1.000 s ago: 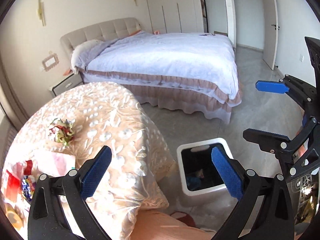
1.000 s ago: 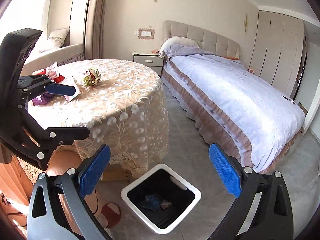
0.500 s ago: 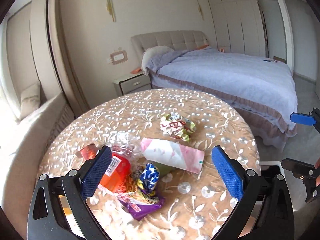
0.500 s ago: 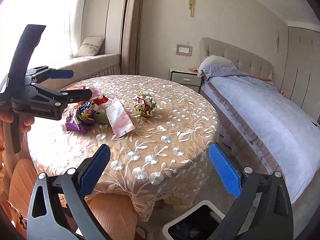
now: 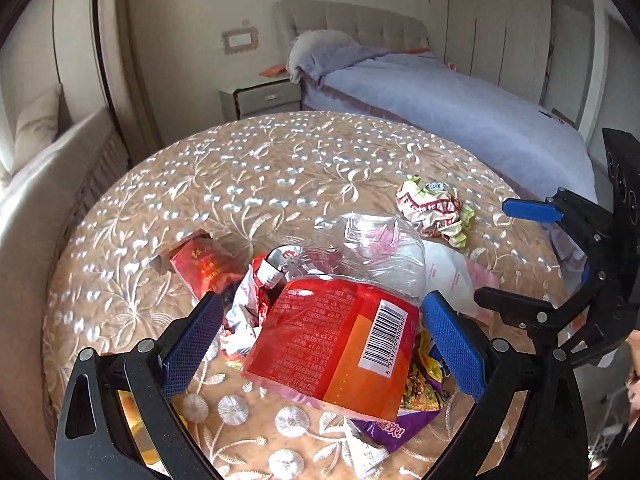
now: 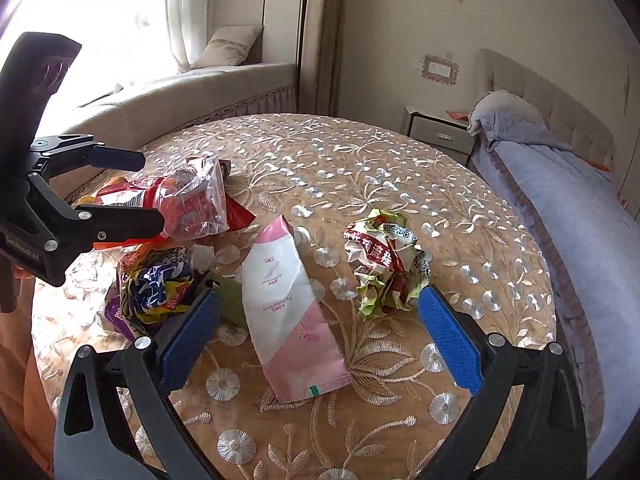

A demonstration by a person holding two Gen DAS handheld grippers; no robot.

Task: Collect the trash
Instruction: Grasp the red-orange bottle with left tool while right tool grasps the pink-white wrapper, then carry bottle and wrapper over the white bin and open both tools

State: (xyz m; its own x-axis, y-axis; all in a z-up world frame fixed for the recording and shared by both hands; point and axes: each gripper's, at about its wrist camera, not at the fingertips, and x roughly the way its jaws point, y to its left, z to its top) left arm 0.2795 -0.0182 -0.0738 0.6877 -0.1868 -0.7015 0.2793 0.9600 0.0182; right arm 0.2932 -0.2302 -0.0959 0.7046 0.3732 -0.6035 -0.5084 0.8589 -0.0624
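Trash lies on a round table with a floral lace cloth (image 5: pixel 280 168). My left gripper (image 5: pixel 320 340) is open, its jaws either side of a red and orange snack bag (image 5: pixel 340 344) with a clear plastic top. A red pack (image 5: pixel 200 268), foil scraps and a purple wrapper (image 5: pixel 384 428) lie around it. My right gripper (image 6: pixel 316 336) is open over a pink and white pouch (image 6: pixel 288 312), which lies between its jaws. A crumpled red, white and green paper wrapper (image 6: pixel 384 264) sits by its right finger. A blue and yellow wrapper (image 6: pixel 160 284) lies to the left.
A bed with a lilac cover (image 5: pixel 460 112) stands right of the table, a nightstand (image 5: pixel 260 96) behind it. A cushioned window bench (image 6: pixel 192 92) curves along the far left. The left gripper also shows in the right wrist view (image 6: pixel 120 196).
Both grippers have swung up from the white bin on the floor to the table and moved in close over the trash. Both stay open.
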